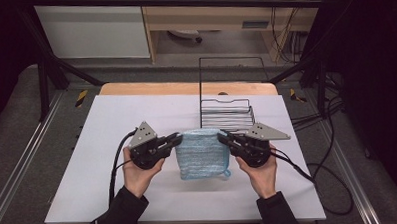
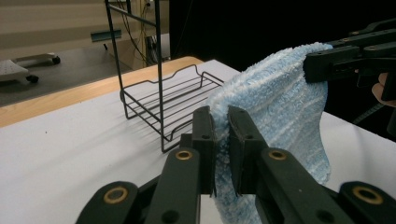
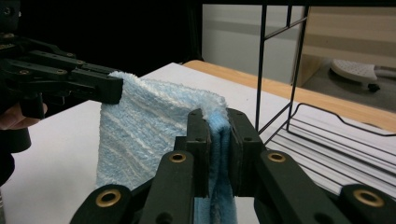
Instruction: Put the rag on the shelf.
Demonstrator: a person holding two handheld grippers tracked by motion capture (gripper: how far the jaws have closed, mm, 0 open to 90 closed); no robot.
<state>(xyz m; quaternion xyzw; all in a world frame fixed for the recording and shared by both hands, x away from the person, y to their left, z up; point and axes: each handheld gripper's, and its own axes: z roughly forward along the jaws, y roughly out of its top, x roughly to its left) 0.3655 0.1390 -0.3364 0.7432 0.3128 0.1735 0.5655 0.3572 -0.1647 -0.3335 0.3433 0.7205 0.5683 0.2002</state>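
No legible text, labels, brands or numbers anywhere.

Dim, soft pictures; bright overhead light, dark surroundings.

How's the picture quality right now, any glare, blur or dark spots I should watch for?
High view: even light, no glare on the white table, dark corners. Left gripper view: towel sharp, black backdrop at right. Right gripper view: the tool slightly soft up close, wire rack clear.

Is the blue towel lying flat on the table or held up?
Held up. The blue towel hangs between the left gripper and the right gripper, each pinching a top corner.
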